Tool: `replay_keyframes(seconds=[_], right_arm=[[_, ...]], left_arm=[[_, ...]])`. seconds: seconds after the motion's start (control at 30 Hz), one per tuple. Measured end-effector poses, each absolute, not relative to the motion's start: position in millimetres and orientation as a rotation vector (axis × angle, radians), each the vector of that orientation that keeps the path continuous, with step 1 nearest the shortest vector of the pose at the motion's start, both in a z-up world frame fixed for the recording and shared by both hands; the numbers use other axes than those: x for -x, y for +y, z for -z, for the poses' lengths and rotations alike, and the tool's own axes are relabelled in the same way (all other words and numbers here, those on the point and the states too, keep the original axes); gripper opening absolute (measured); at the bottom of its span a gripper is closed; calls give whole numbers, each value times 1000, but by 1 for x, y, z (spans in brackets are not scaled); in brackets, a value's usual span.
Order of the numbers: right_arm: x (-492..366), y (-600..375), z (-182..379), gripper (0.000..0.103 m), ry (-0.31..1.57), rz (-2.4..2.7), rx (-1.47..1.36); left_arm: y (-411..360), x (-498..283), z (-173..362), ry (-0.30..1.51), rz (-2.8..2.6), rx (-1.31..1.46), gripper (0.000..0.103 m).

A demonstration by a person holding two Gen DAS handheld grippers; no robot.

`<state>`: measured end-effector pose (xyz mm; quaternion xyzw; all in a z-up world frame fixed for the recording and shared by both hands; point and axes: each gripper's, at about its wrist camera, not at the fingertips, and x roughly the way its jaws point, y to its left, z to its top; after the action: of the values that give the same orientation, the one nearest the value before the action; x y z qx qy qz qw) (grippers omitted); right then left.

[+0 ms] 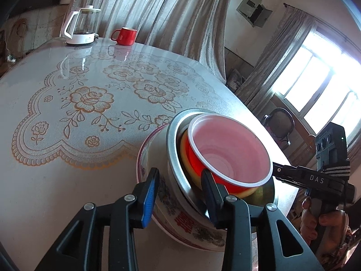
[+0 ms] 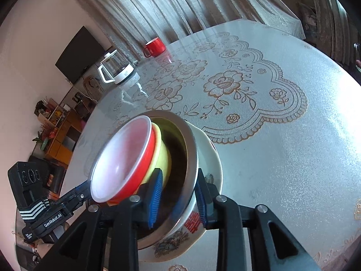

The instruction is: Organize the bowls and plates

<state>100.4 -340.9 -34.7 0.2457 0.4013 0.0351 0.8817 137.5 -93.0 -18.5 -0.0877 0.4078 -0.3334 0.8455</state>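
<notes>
Red bowl, yellow bowl, gold-flowered tablecloth

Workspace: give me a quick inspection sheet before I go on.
Surface: round table under a lace floral cloth with a glossy cover.
Job's things: nested stack near the table edge: red bowl in yellow bowl, in steel bowl, in floral porcelain bowl.
Clutter: glass kettle and red mug on the far side.
Grippers: left gripper and right gripper straddle the stack's rims, fingers apart.
Cables: nothing seen on the table.
Surroundings: curtains, window, wall television, shelving.
</notes>
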Motion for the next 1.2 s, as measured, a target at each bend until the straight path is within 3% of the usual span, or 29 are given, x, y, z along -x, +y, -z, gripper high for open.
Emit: replay_keyframes(seconds=[0.23,0.4,0.7,0.97,1.2], right_arm=[[-94,-336,34,29,843,-67,-498],[-88,-332,31,30,830,-50,-469],[-75,-323,29,31,808,-32,-437],[-65,-316,27,31,801,-24,-421],[-50,-302,22,33,751,3,-338]], left_arm=[[-84,-128,12,836,663,177,55],[-75,-118,7,809,610,164,73],[-69,-95,0,789,526,107,91],[-69,-83,1,788,463,57,101],[-71,-71,3,793,409,11,103]])
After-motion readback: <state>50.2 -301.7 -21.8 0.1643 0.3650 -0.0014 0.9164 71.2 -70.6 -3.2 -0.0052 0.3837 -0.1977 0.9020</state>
